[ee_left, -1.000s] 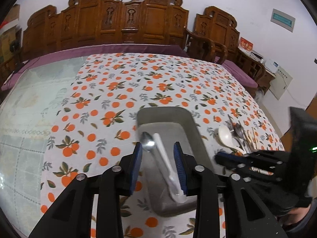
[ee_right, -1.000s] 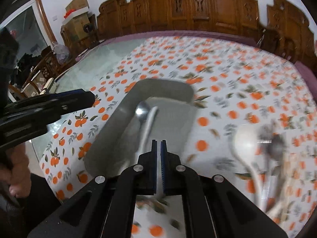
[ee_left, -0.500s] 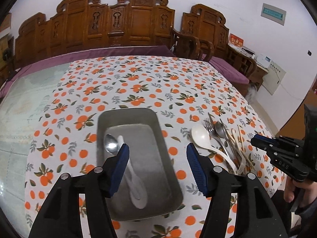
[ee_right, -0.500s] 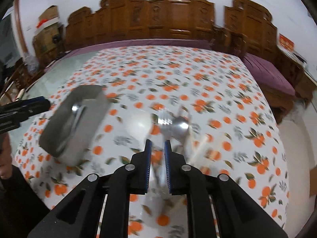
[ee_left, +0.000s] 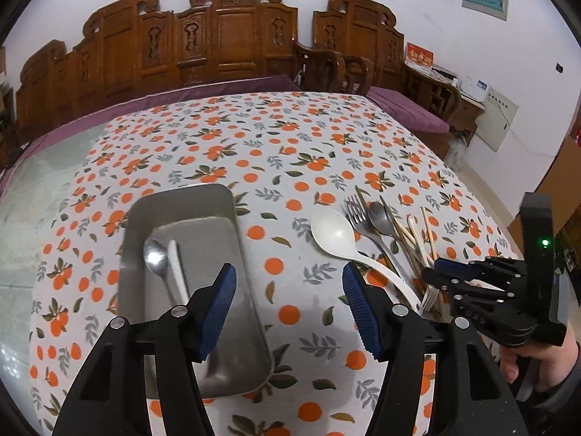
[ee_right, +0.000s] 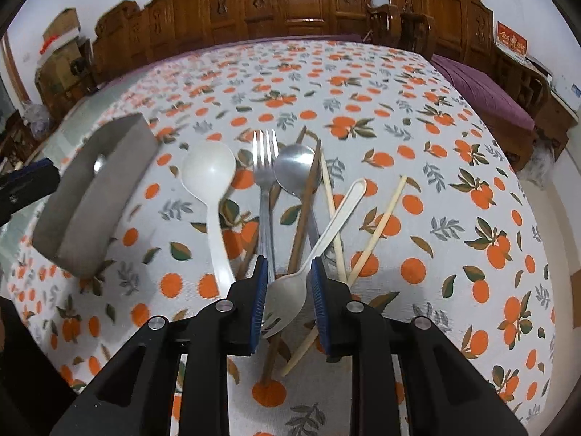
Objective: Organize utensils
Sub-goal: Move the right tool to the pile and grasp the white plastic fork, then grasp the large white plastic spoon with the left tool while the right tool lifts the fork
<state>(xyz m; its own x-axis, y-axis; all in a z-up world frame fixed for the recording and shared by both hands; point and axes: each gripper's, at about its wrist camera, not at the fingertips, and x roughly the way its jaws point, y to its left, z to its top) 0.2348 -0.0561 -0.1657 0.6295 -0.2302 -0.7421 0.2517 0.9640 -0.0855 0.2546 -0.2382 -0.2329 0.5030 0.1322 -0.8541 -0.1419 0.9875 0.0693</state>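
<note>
The right tool (ee_right: 287, 290) is opening, its jaws either side of a white fork (ee_right: 290, 290) atop mixed utensils; a metal tray (ee_right: 105, 196) stands left.

We can read no text here. A red card (ee_left: 419, 55) with gold characters stands on the wooden side cabinet by the wall, also seen from the right wrist (ee_right: 512, 43), too small to make out. The grey wall plaque (ee_left: 484, 1) shows nothing legible.
</note>
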